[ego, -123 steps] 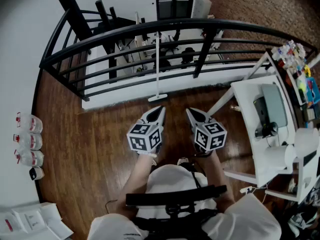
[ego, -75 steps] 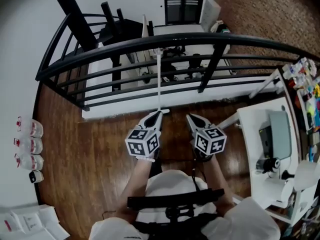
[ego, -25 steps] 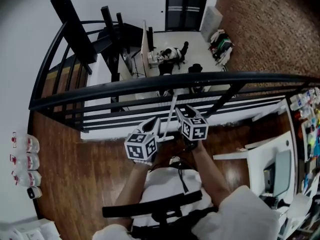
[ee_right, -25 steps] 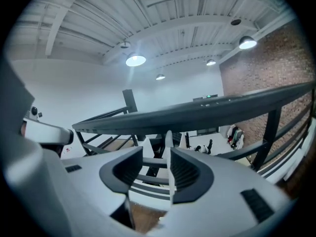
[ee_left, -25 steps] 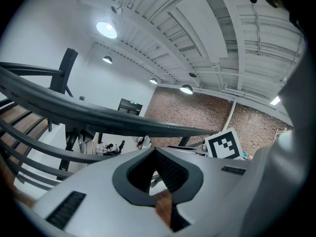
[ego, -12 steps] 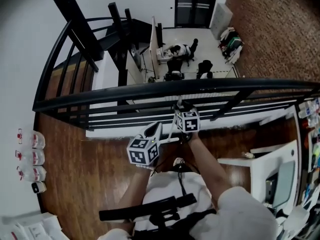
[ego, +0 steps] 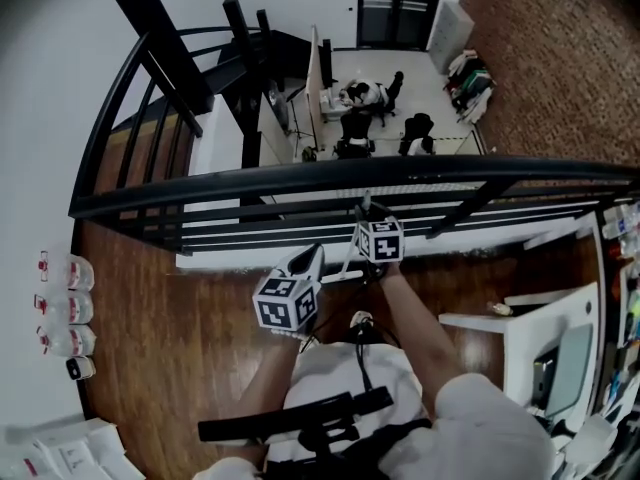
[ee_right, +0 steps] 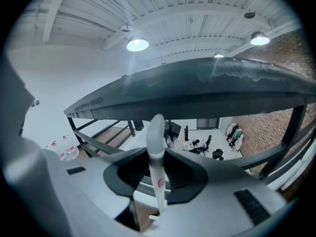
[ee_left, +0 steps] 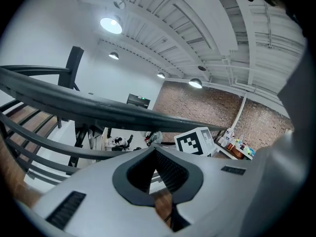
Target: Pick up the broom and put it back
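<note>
Standing upright between the jaws of the right gripper (ee_right: pixel 158 154), the broom (ee_right: pixel 156 127) shows its thin white handle, whose rounded top reaches up just in front of the black railing (ego: pixel 300 180). The jaws are closing on the handle, and their tips sit right against it on both sides. In the head view this gripper is raised to the top rail, with the handle running down from it toward the wooden floor (ego: pixel 170 318) beside the person's feet. The left gripper (ee_left: pixel 156 151) hovers lower and just to the left, its jaws pressed together with nothing between them. Beyond the railing a lower room with desks and chairs (ego: pixel 370 98) lies far below. Bottles (ego: pixel 62 308) stand along the left wall, and a white desk (ego: pixel 530 338) is at the right.
</note>
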`<state>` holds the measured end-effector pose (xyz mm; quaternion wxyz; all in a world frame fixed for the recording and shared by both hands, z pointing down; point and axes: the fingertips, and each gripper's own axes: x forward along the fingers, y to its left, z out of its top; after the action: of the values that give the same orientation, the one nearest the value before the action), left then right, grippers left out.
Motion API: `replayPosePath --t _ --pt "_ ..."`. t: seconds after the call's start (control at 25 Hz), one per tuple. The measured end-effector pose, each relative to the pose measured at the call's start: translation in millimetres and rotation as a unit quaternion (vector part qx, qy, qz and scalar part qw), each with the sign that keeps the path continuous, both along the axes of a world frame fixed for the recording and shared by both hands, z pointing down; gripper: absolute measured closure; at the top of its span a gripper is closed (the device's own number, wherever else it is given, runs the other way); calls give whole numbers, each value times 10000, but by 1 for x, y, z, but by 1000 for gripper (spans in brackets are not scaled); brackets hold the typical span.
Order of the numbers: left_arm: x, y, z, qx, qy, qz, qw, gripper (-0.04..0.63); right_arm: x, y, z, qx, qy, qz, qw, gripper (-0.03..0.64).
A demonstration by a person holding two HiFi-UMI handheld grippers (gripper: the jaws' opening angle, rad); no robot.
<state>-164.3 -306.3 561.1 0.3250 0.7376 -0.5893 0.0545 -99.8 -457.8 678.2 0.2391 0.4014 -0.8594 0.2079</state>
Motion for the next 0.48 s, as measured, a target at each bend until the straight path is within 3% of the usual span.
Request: replayPosePath --t 0.48 --pt "18 22 -8 183 144 527 9983 607 22 75 -38 295 39 -173 9994 490"
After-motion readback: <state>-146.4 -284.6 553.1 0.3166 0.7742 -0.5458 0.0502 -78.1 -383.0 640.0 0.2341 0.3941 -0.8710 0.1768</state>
